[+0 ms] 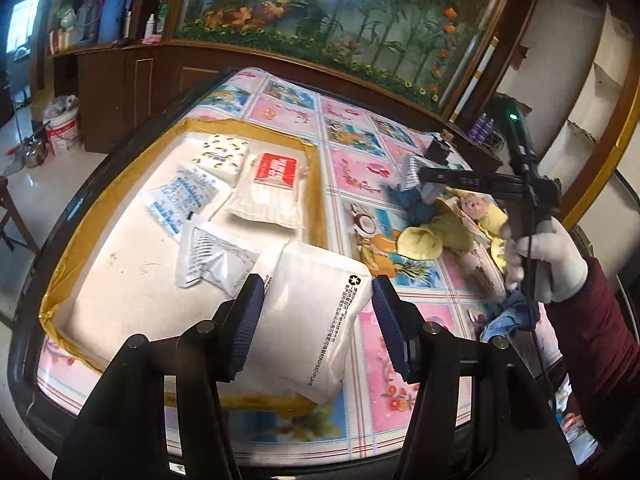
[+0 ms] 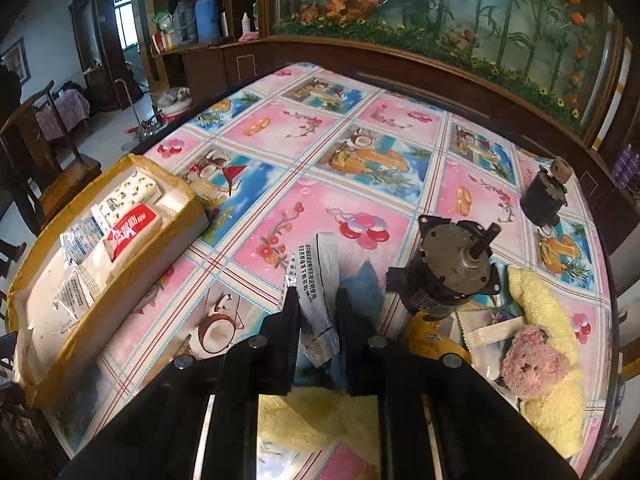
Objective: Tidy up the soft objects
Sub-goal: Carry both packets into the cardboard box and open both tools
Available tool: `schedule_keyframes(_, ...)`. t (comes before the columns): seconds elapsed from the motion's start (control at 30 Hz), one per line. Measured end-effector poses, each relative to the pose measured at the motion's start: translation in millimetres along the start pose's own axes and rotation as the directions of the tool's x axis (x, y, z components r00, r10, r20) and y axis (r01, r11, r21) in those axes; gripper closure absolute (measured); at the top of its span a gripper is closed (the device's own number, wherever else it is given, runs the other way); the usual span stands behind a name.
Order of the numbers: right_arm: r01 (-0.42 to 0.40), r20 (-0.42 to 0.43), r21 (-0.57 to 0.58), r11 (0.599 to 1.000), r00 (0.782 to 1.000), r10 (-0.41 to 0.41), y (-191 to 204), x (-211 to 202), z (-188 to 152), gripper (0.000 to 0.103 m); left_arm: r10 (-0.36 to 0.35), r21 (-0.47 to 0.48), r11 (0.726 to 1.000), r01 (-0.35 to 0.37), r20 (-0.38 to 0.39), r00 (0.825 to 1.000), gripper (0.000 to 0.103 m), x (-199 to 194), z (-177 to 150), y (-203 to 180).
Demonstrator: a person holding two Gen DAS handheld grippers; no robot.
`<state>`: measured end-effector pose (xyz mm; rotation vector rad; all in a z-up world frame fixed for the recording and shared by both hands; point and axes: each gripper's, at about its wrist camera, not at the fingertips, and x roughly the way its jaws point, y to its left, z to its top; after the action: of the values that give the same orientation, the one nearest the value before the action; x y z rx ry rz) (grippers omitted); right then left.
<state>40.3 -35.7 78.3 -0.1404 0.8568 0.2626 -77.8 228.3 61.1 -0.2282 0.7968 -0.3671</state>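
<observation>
While the left wrist view is rolling, the cardboard box is already carrying several soft packs: a red-labelled pack, a dotted tissue pack and printed sachets. The left gripper is standing about half open around a white pouch, its left pad pressing the pouch while the right pad looks just clear, so I am judging it carried, hovering over the box's five o'clock corner. At three o'clock a gloved hand is working the other tool over a pile of cloths.

Switching to the right wrist view, the right gripper is pinching narrow on a silver sachet. At four o'clock a yellow towel and pink bear are still waiting beside two motors.
</observation>
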Motion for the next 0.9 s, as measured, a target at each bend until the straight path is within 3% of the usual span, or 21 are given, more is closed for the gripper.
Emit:
schedule_keyframes(0.2, -0.097, 0.087, 0.084, 0.992, 0.992, 0.090, -5, -38, 4, 0.088, 0.115, -0.073, 0.991, -0.115, -0.004, 0.993, 0.047, 1, 13, 42)
schedule_keyframes(0.33, -0.203, 0.072, 0.050, 0.978, 0.977, 0.199, 25, -44, 4, 0.088, 0.196, -0.104, 0.975, -0.199, -0.036, 0.980, 0.047, 16, 20, 67)
schedule_keyframes(0.47, -0.323, 0.023, 0.029, 0.946, 0.946, 0.323, 66, -31, -1, 0.088, 0.245, -0.126, 0.960, -0.251, -0.061, 0.967, 0.046, 28, 21, 80)
schedule_keyframes(0.73, -0.455, -0.076, 0.021, 0.890, 0.887, 0.455, 137, 12, -9, 0.086, 0.180, -0.205, 0.962, -0.183, -0.034, 0.983, 0.044, 18, 23, 92)
schedule_keyframes(0.9, -0.473, -0.089, 0.068, 0.879, 0.874, 0.477, 150, 28, -10, 0.080, 0.158, -0.220, 0.963, -0.153, 0.005, 0.987, 0.044, 7, 25, 91)
